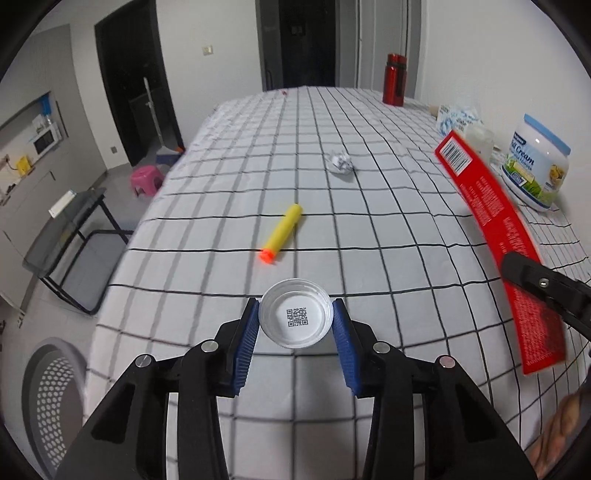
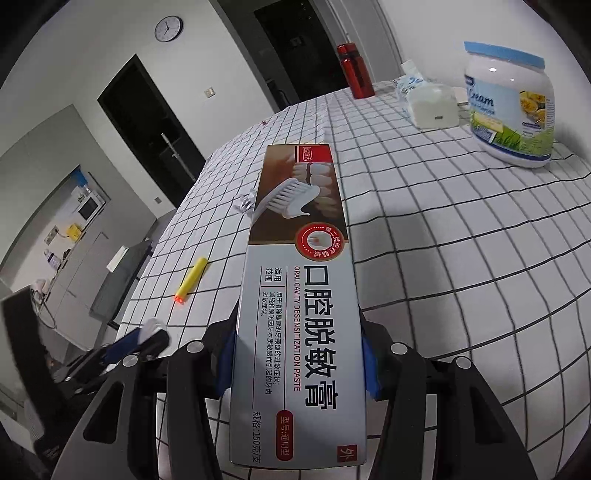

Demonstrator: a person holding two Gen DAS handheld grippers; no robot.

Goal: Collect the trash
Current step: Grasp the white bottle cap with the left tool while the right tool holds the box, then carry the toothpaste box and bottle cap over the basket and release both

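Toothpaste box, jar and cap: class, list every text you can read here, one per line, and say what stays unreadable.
"ORAL CAVITY DESENSITIZATION PASTE", "口腔脱敏膏", "规格:150克/支": toothpaste box.
"Cream": white jar; its smaller print is too blurred.
QR code, no words: bottle cap.
Barcode and white small print on the box's red side: too blurred.
Wall clock: numerals too small.

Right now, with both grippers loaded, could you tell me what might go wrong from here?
1. The left gripper pinches the white cap only at its rim, near the fingertips; it could pop out.
2. The toothpaste box juts far beyond the right gripper; swinging it might hit the cream jar.
3. The yellow dart and crumpled paper could be forgotten.
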